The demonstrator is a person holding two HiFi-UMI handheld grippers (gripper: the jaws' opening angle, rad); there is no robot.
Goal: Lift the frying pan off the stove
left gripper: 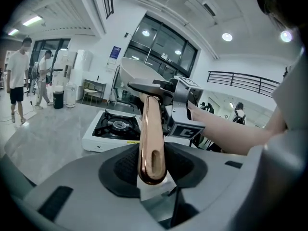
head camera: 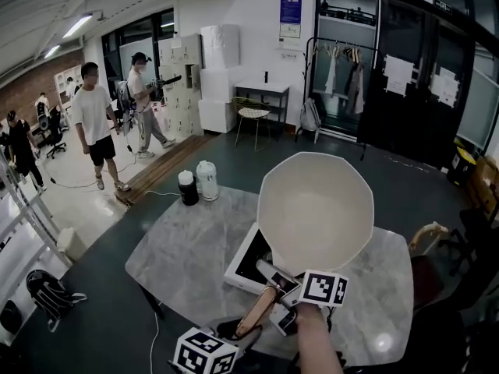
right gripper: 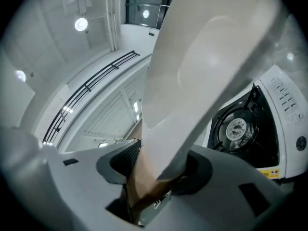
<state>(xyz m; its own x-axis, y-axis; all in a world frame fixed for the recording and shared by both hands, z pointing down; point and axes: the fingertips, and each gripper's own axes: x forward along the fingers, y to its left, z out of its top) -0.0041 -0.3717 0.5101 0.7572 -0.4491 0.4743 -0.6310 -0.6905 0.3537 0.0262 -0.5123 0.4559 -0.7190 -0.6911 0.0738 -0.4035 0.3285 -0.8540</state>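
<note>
Gripping the copper handle (left gripper: pixel 150 129) at its end, the left gripper (left gripper: pixel 151 163) steadies the frying pan (head camera: pixel 316 209), tilted clear above the stove (head camera: pixel 248 267) on the table (head camera: pixel 187 248). The right gripper's (right gripper: pixel 154 172) jaws clamp nearer the bowl, likely sharing its weight.

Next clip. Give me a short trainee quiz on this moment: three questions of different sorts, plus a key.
1. True or false: the frying pan rests flat on the stove.
2. What is the left gripper closed on? A) the end of the pan's handle B) a bottle C) nothing
3. How many burners does the stove show?
Key: 1 false, it is held up above the stove; 2 A; 3 one.
</note>
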